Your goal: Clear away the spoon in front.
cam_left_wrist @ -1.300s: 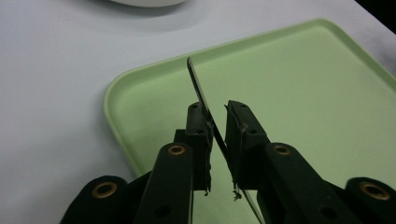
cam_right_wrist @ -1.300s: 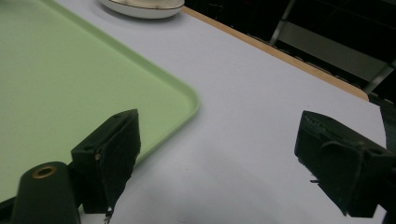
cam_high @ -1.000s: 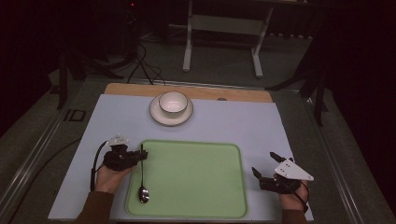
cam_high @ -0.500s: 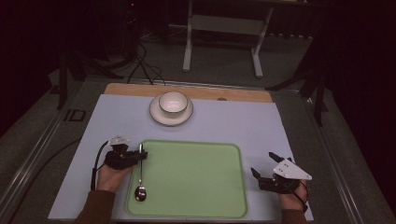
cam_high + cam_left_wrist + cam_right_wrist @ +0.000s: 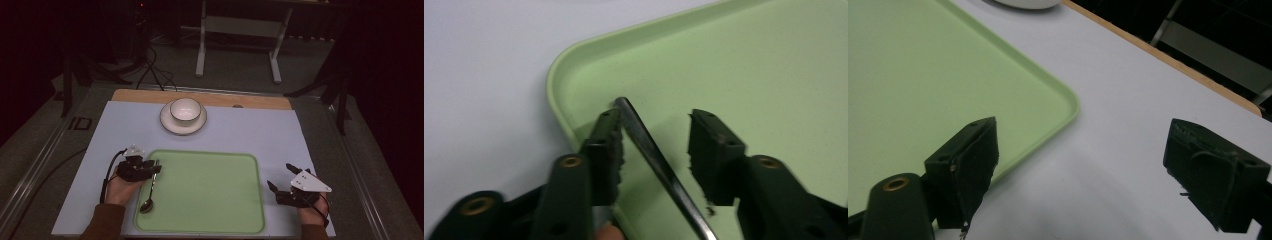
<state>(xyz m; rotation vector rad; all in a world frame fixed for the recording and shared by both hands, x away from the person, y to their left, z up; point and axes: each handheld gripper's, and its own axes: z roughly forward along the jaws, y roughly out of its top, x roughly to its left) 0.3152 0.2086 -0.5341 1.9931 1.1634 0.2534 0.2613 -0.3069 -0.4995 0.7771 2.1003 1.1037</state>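
Beyond the tray [image 5: 210, 220], bowl [image 5: 185, 110] on saucer [image 5: 170, 125]; both grippers open, spoon [image 5: 148, 197] loose.

tray [image 5: 210, 195]: on the counter [image 5: 280, 135], near edge, centre.
spoon [image 5: 149, 192]: in the tray at its 9 o'clock edge, bowl end toward 6 o'clock, handle toward 12.
bowl [image 5: 185, 110]: on a saucer [image 5: 170, 125], at 12 o'clock from the tray, well apart.
left claw [image 5: 156, 169]: over the tray's 10 o'clock corner, around the spoon handle.
right claw [image 5: 280, 177]: on the counter at 3 o'clock, just beside the tray.
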